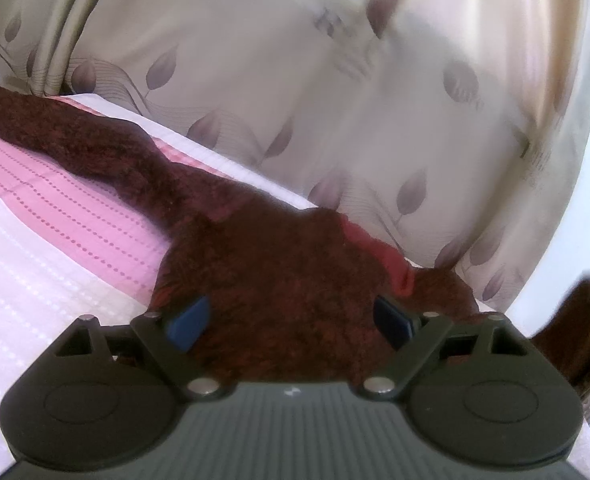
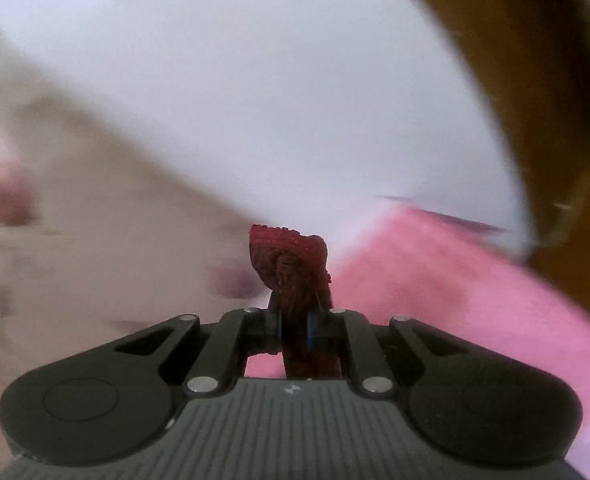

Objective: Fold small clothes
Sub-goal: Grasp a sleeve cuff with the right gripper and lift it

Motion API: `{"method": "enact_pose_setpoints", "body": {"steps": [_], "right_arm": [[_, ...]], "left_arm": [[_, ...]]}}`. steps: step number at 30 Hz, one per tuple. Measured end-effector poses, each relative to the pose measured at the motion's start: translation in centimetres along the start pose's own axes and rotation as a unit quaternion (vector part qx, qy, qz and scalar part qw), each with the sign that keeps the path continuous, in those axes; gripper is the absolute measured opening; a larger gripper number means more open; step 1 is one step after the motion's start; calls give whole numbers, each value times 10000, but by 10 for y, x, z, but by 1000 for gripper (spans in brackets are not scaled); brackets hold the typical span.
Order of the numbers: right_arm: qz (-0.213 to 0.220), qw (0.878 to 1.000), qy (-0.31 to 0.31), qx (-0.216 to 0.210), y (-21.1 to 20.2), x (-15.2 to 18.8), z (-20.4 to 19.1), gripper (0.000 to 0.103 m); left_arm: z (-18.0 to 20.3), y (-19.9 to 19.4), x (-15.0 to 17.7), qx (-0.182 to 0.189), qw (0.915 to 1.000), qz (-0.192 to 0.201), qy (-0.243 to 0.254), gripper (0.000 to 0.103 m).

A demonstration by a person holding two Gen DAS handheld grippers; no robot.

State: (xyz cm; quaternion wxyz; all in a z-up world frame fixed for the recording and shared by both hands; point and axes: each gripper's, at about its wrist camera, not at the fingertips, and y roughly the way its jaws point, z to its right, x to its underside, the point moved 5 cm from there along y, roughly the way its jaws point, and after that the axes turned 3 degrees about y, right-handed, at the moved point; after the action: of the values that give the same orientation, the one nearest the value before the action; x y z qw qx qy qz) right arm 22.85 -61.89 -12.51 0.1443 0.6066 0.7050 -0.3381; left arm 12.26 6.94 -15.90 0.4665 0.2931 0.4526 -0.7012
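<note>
Garment (image 1: pixel 279 280), dark red knit, lies on the pink-striped bedcover (image 1: pixel 55 216). Our left gripper (image 1: pixel 291 322) is spread over it; right gripper (image 2: pixel 295 328) pinches an edge. Thin bite, we judge, could slip.

Your dark maroon fuzzy garment (image 1: pixel 279 280) is lying spread across the pink-and-white bed cover, filling the lower centre of the left wrist frame, with one long part trailing toward the upper left. A brighter red ribbed edge is showing at its right. In the right wrist frame, a bunched fold (image 2: pixel 291 264) is standing upright at centre.
</note>
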Motion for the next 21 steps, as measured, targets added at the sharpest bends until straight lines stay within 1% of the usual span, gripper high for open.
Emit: {"method": "enact_pose_setpoints", "body": {"steps": [3, 6, 9, 11, 13, 16, 19, 21], "right_arm": [[-95, 9965, -295, -783, 5, 12, -86, 16], [-212, 9874, -461, -1502, 16, 36, -167, 16], [-459, 9762, -546, -2050, 31, 66, -229, 16], [-688, 9687, -585, -2312, 43, 94, -263, 16], [-959, 9615, -564, -2512, 53, 126, -288, 16], [-1306, 9523, -554, -2701, 65, 169, -314, 16], [-1679, 9446, -480, -2779, 83, 217, -330, 16], [-1908, 9417, -495, -2726, 96, 249, -338, 16]], "left_arm": [[-3, -3, 0, 49, 10000, 70, -53, 90], [-5, -5, -1, 84, 9998, 122, -132, 90], [-6, -6, -2, 128, 9996, 172, -185, 90], [-8, -7, -2, 150, 9994, 207, -240, 90], [-10, -9, -3, 170, 9991, 253, -305, 90], [-12, -10, -3, 201, 9985, 306, -408, 90], [-14, -12, -4, 221, 9980, 355, -476, 90], [-17, -13, -4, 244, 9976, 386, -524, 90]]}}
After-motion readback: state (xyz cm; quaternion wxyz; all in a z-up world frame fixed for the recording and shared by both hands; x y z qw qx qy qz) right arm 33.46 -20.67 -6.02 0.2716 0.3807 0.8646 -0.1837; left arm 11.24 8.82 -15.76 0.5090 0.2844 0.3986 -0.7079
